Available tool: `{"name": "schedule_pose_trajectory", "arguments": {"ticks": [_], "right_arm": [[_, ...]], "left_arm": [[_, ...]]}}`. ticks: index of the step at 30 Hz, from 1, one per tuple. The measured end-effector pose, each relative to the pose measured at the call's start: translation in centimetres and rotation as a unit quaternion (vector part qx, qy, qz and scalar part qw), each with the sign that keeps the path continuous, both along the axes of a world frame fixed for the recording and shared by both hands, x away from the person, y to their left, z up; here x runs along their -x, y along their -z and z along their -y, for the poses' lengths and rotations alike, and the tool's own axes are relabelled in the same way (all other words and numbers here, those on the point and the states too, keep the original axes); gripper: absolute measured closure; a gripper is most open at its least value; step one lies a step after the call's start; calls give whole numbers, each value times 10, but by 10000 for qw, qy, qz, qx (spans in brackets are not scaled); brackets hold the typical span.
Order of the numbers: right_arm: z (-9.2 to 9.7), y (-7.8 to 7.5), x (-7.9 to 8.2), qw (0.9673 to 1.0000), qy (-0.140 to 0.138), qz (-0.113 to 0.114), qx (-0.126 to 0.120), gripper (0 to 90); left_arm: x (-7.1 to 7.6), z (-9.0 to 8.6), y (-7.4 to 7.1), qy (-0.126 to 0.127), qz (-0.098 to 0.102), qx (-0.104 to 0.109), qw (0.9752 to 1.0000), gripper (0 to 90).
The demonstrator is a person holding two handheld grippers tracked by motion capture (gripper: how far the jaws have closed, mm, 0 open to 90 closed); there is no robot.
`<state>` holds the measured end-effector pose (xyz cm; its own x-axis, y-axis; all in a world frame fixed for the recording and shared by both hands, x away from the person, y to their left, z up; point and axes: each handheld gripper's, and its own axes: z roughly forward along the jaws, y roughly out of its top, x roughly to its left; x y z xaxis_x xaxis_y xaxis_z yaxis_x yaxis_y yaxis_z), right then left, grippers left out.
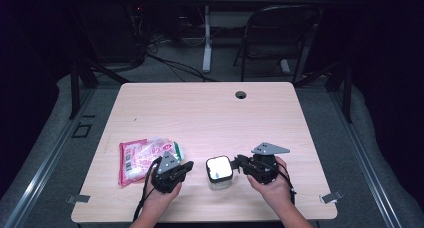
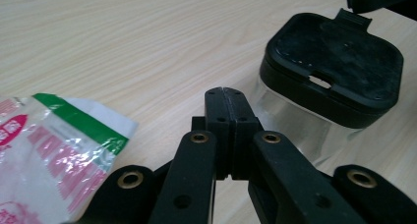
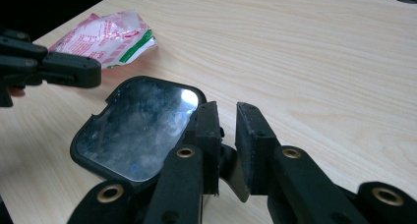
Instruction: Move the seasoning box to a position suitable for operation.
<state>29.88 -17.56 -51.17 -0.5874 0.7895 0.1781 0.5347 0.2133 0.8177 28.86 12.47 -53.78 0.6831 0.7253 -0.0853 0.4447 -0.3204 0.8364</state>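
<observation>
left gripper [image 2: 226, 94] closed, lidded container [image 1: 219, 172] beside

Left claw [image 2: 226, 94] clamped together, right claw [image 3: 227, 117] parted.

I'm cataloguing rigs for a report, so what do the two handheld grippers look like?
Both the left gripper and right gripper are matte black, each topped by a grey three-cornered plate. Their linkage arms carry brass-coloured rivets, and the jaws end in flat black pads. A black cable trails from each. The forearms are bare, with no sleeves in view.
</observation>
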Motion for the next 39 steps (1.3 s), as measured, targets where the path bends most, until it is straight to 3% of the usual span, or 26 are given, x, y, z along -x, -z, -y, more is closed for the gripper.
{"name": "schedule_pose_trajectory", "arguments": {"ticks": [5, 14, 25, 39], "right_arm": [[0, -1, 0, 9998, -27, 25, -197, 787], [-5, 1, 1, 9999, -136, -19, -60, 819], [-3, 3, 0, 9996, -83, -112, -248, 841], [-2, 4, 1, 9991, -35, -187, -371, 843]], "left_arm": [[2, 6, 1, 118, -44, 16, 9999, 900], [6, 17, 4, 362, -123, -12, 9993, 900], [14, 26, 3, 659, -148, -36, 9977, 900], [18, 30, 4, 759, -181, -59, 9969, 900]]}}
